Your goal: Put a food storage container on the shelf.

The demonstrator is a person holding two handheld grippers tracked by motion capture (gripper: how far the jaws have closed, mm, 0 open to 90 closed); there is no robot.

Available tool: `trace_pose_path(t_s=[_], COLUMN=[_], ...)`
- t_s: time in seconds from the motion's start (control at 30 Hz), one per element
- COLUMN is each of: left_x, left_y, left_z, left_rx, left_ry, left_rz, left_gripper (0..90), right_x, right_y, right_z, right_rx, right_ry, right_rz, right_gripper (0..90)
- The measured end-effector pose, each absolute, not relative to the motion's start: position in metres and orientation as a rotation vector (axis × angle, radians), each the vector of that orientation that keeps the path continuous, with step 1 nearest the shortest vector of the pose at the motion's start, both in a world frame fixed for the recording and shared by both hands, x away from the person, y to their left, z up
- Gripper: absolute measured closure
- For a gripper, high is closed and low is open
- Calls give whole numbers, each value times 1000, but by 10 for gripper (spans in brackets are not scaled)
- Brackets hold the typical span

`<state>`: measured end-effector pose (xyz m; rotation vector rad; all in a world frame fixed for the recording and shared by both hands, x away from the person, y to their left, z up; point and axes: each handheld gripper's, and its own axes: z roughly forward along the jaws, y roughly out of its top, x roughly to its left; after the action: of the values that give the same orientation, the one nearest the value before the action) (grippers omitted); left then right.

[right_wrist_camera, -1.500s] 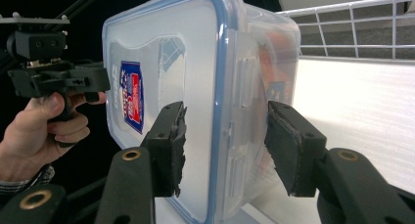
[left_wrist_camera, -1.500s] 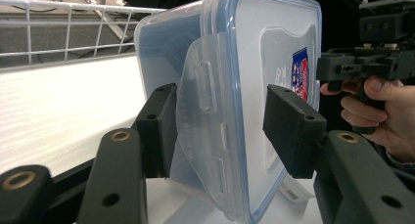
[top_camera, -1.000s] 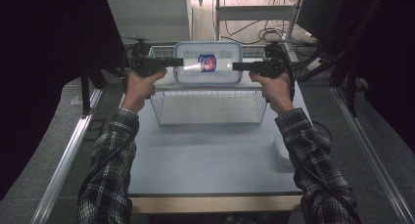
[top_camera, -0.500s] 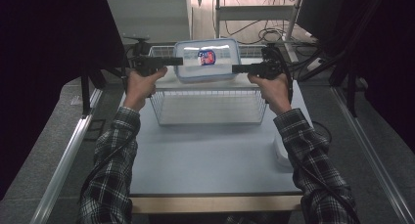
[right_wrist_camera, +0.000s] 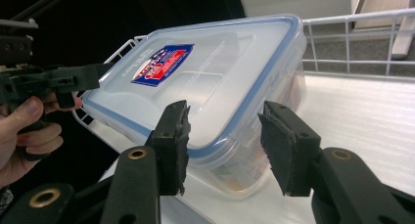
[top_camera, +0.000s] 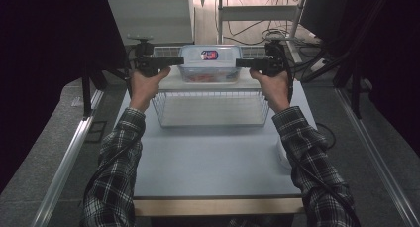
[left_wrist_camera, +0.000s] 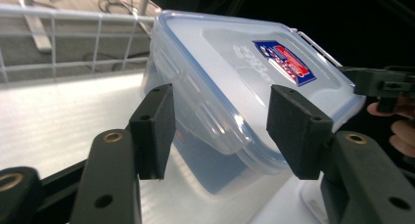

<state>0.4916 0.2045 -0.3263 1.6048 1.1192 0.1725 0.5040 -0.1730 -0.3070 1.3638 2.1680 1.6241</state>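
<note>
To lift level, both claws should close squarely on the short ends together. The left claw (left_wrist_camera: 220, 121) stands half apart astride one end of the clip-lid food container (left_wrist_camera: 235, 72), and the right claw (right_wrist_camera: 225, 136) astride the other. Both have just been closing, pads not visibly pressing. The container sits in the wire basket (top_camera: 213, 113) at the tabletop's (top_camera: 208, 162) far edge.
</note>
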Motion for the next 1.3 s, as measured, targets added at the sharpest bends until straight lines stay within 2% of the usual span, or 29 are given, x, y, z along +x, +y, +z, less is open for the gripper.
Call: trace_pose_path(t_s=[0.13, 0.8, 1.3], left_x=[488, 445, 406], left_y=[205, 201, 188], left_z=[-324, -339, -358], left_rx=[1618, 1710, 1787], left_ry=[1101, 914, 859], left_rz=[188, 274, 316], left_gripper=[430, 176, 83], right_x=[503, 479, 450], right_y=[-175, -179, -174], right_z=[-307, -314, -329], right_rx=[1339, 1125, 961], right_ry=[2166, 2223, 2252], right_rz=[1648, 1556, 1444], right_gripper=[536, 275, 125])
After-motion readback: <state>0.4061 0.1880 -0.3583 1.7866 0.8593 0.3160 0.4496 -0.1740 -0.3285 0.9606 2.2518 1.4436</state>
